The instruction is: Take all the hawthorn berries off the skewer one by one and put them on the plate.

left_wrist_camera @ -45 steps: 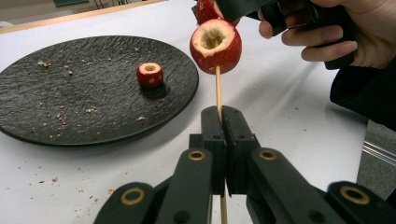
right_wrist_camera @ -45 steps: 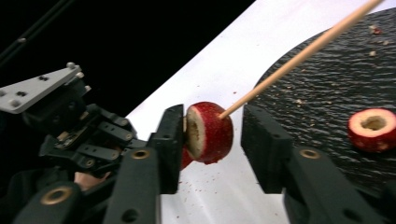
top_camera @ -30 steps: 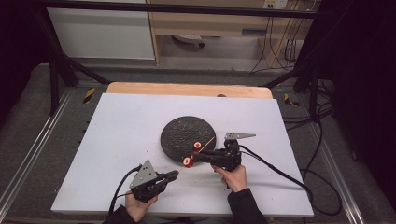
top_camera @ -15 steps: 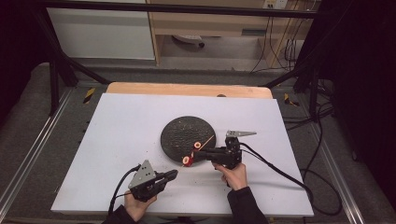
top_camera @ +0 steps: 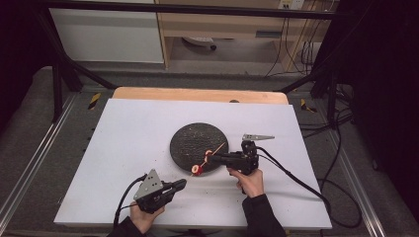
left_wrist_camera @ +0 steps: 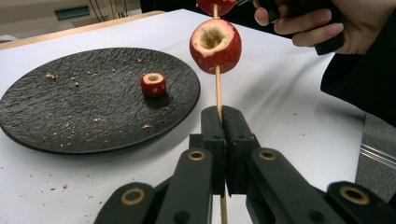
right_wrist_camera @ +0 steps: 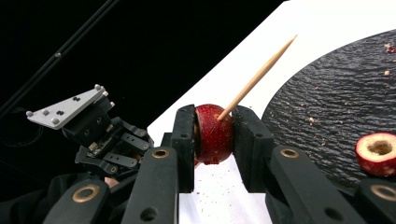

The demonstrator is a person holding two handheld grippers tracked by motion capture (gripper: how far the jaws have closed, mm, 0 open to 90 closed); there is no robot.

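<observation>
A white table (top_camera: 123, 148) stands on grey floor before pale cabinets, with a crumb-strewn black slate plate (top_camera: 185, 140) at centre. The left gripper (left_wrist_camera: 223, 122) has its fingers clamped on a wooden skewer (left_wrist_camera: 217, 88) — one cored red fruit (left_wrist_camera: 215, 40) threaded on it. The right gripper (right_wrist_camera: 214, 130) squeezes a second fruit (right_wrist_camera: 214, 134) near the plate's near-right rim.

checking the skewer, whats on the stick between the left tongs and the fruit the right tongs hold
One cored red fruit piece is threaded on the skewer between the left tongs and the piece clamped in the right tongs; bare stick lies below it, as the left gripper view shows.

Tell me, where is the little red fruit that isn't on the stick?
The loose cored fruit sits on the black plate, left of the skewer in the left gripper view.
</observation>
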